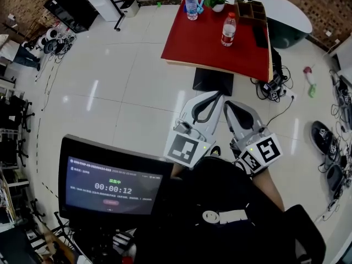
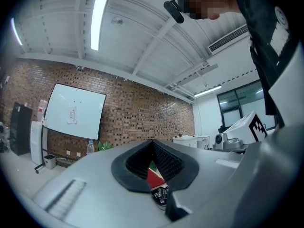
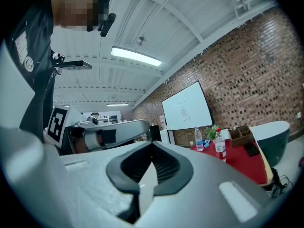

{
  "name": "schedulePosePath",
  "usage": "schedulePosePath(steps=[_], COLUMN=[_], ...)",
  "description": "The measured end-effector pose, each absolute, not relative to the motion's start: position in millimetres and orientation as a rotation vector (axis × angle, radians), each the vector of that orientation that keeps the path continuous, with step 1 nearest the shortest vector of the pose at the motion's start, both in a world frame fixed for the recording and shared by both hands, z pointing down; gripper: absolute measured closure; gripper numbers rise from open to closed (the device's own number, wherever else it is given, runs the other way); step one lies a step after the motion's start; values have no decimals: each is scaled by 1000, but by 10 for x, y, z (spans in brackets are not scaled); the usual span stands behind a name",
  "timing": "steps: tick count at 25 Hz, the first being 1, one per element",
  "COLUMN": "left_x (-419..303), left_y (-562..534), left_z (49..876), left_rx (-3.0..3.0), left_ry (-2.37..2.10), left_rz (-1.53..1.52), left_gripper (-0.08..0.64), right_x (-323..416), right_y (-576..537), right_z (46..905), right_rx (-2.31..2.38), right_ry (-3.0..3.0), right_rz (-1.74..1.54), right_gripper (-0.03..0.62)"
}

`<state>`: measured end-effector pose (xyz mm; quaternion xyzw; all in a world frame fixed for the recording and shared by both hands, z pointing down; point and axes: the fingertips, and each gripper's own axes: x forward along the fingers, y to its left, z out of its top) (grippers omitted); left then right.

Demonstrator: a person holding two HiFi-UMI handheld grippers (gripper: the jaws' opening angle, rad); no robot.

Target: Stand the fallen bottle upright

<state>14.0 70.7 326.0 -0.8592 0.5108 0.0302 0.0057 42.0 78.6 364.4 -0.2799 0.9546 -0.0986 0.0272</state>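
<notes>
A screen (image 1: pixel 113 187) is glowing at the lower left, above the white floor (image 1: pixel 126 81). The left gripper (image 1: pixel 217 94) is pointing toward the red counter (image 1: pixel 203 43), its fingers pressed together and empty. On the counter, a blue-capped bottle (image 1: pixel 191 5) is standing upright near the far left corner. A red-capped bottle (image 1: pixel 228 29) is standing upright nearer the middle, well apart from both grippers. The right gripper (image 1: pixel 227 104) is hanging just beside the left one, its fingers likewise pressed together, holding nothing.

Left claw (image 1: pixel 213 95), right claw (image 1: pixel 227 105): pale grey
</notes>
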Motion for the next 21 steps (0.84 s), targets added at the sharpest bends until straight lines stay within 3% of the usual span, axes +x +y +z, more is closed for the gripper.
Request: schedulePosePath(steps=[21], left_x=[165], left_y=[697], left_z=[3272], left_rx=[-2690], left_ry=[1590], left_rz=[96], left_gripper=[557], right_x=[347], right_y=[783], right_z=[3632], right_rx=[-840], right_ry=[2950], right_rz=[-291], right_gripper=[589])
